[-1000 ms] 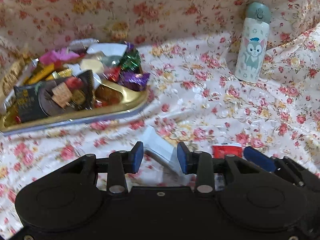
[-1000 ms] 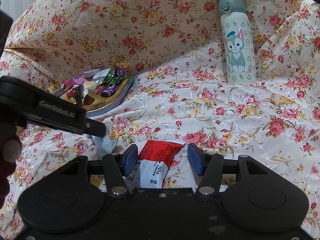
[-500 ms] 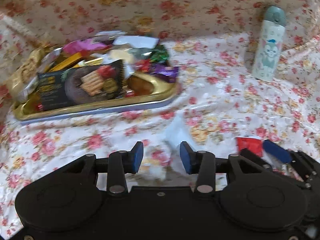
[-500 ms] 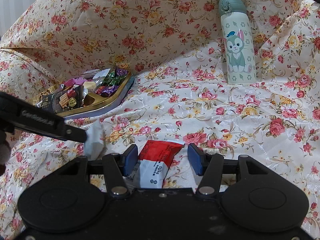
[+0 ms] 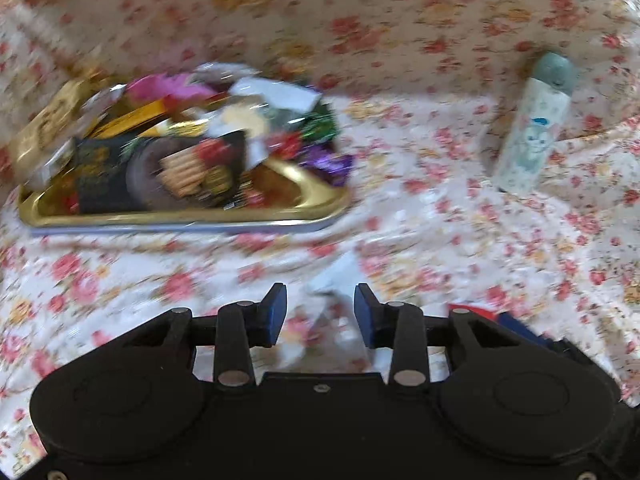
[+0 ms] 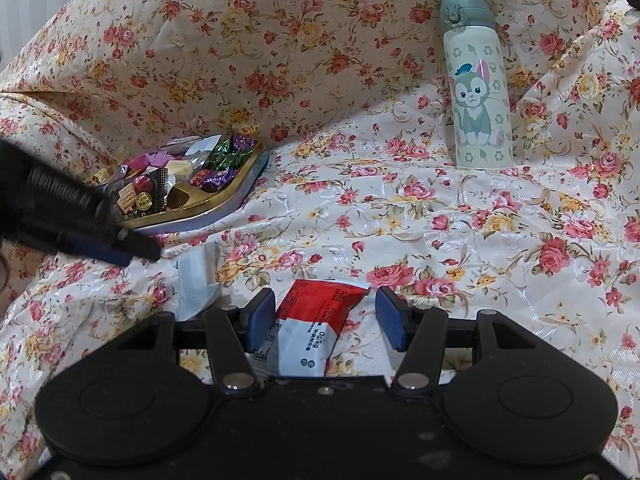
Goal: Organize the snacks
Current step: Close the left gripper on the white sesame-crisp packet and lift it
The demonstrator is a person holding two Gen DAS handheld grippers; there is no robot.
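A gold tray (image 5: 312, 194) piled with wrapped snacks sits on the floral cloth at the left; it also shows in the right wrist view (image 6: 236, 190). A white packet (image 6: 196, 280) lies on the cloth; in the blurred left wrist view it (image 5: 332, 276) lies just ahead of my open left gripper (image 5: 320, 312), not held. The left gripper also shows in the right wrist view (image 6: 132, 250), left of the packet. My right gripper (image 6: 324, 314) is open around a red and white packet (image 6: 316, 320) lying on the cloth.
A pale bottle with a cat picture and grey-green lid (image 6: 478, 88) stands upright at the back right; it also shows in the left wrist view (image 5: 532, 128). Floral cloth (image 6: 440, 220) covers the surface and rises behind as a backdrop.
My left gripper lifted the white packet, swung left and back, and the packet now lies on the cloth ahead of its open jaws. The right gripper has not moved.
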